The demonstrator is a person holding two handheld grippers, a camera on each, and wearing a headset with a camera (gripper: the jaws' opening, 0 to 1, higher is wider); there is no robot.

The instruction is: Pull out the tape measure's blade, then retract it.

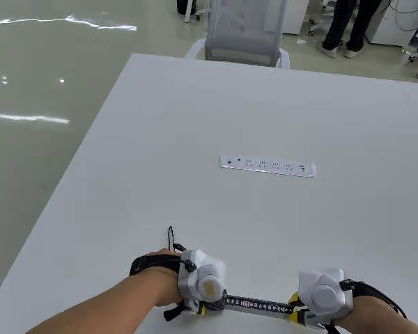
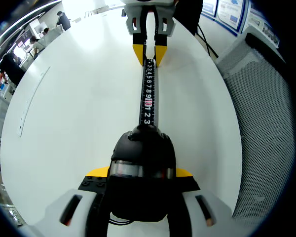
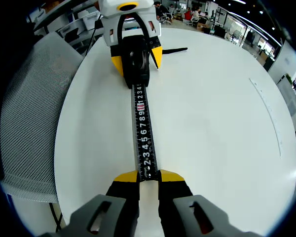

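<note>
The black tape measure case (image 2: 142,168) sits between the yellow-tipped jaws of my left gripper (image 2: 140,174), which is shut on it. Its black blade (image 2: 147,94) with white numbers runs flat over the white table to my right gripper (image 2: 149,52), which pinches the blade's end. In the right gripper view, the right gripper (image 3: 148,177) is shut on the blade (image 3: 142,128) near the low numbers, and the case (image 3: 136,57) lies far ahead. In the head view the left gripper (image 1: 205,305) and right gripper (image 1: 294,307) stand near the table's front edge with the blade (image 1: 258,304) stretched between them.
A white power strip (image 1: 267,165) is set into the white table (image 1: 265,104) at its middle. A grey office chair (image 1: 245,31) stands at the far edge. A mesh chair back (image 2: 266,123) is close to the front edge. A black cord (image 1: 171,238) lies by the left hand.
</note>
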